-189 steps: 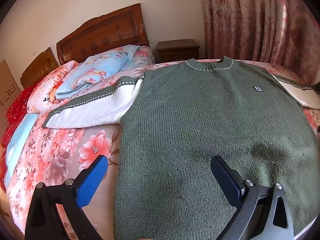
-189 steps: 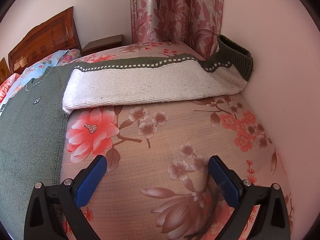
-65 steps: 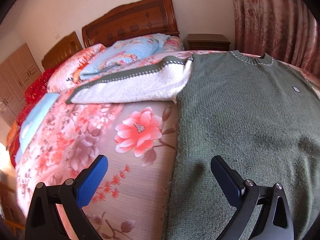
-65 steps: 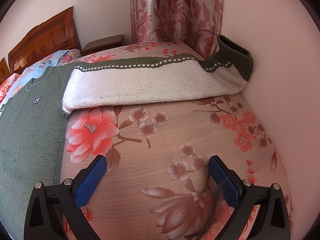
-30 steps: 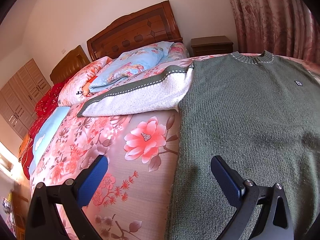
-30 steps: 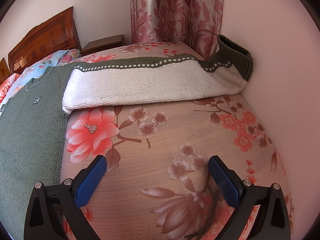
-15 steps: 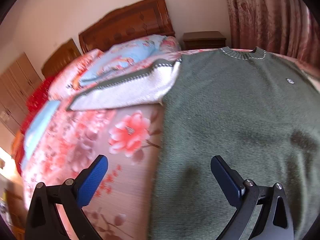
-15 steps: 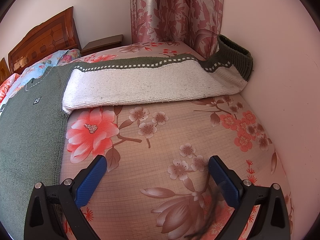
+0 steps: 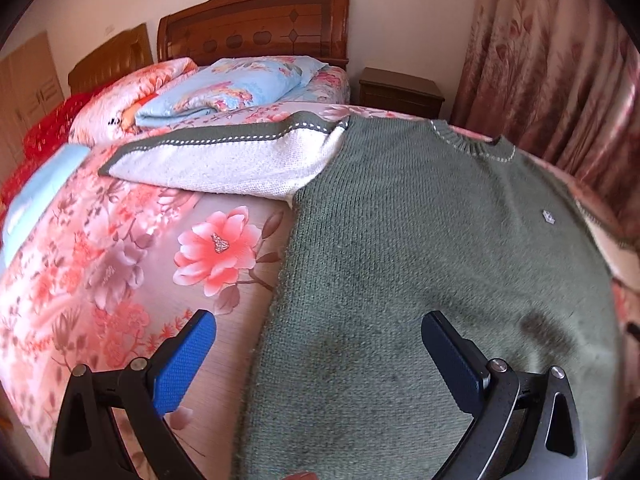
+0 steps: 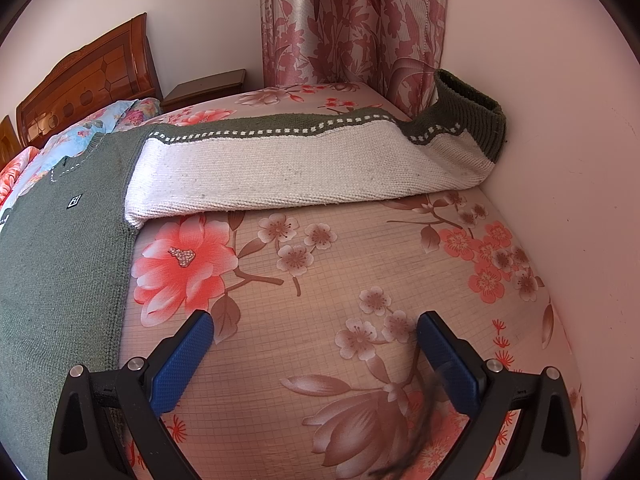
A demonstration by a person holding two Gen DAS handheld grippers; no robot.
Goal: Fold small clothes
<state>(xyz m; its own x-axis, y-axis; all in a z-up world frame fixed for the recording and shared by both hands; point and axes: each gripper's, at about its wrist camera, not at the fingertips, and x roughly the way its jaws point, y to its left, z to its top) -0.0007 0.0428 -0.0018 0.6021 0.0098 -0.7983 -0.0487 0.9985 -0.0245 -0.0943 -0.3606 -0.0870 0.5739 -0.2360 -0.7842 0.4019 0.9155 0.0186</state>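
A green knit sweater (image 9: 420, 248) lies flat, front up, on the floral bed sheet (image 9: 120, 264). Its left sleeve (image 9: 224, 156), white with a green stripe, stretches out to the left. My left gripper (image 9: 318, 344) hovers open over the sweater's lower left side edge, empty. In the right wrist view the sweater body (image 10: 60, 248) fills the left side and its right sleeve (image 10: 304, 164) reaches to the wall, the green cuff (image 10: 472, 108) bent up against it. My right gripper (image 10: 314, 344) is open above the bare sheet, below that sleeve.
Pillows and a folded blue quilt (image 9: 228, 84) lie at the wooden headboard (image 9: 256, 20). A dark nightstand (image 9: 400, 90) and pink floral curtain (image 10: 352, 20) stand behind the bed. The wall (image 10: 568, 160) runs close along the right side.
The left gripper's view has swung and shifted a little, with the sweater's side edge now between its fingers. The right gripper has not moved.
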